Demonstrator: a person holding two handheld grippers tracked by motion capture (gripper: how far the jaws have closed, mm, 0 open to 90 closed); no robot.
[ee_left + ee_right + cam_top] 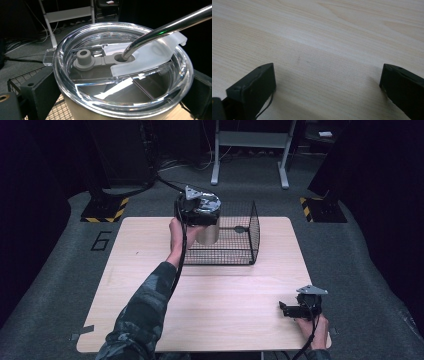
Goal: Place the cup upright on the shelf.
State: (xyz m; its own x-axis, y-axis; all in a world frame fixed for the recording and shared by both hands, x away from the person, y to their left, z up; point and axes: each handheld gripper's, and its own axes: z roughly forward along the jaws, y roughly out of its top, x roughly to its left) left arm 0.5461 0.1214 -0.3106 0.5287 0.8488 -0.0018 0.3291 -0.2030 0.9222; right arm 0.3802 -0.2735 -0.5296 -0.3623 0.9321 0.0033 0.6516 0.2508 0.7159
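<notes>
A steel tumbler (208, 234) with a clear lid (125, 85) and a metal straw (162, 29) is held at the open left side of a black wire basket (254, 232). My left gripper (198, 213) is shut on the tumbler, one black jaw pressing each side just under the lid. In the left gripper view the gripper (120, 102) looks down on the lid, with basket mesh (22, 78) at lower left. Whether the tumbler touches the basket floor is hidden. My right gripper (287, 309) rests low at the table's front right, open; its jaws (327, 82) stand wide apart over bare wood.
The light wooden table (150, 275) sits on grey carpet. Behind it stand a metal frame (250, 150) and two stands with yellow-black striped bases (106, 210) (320, 207). A "6" (100, 240) is marked on the floor at left.
</notes>
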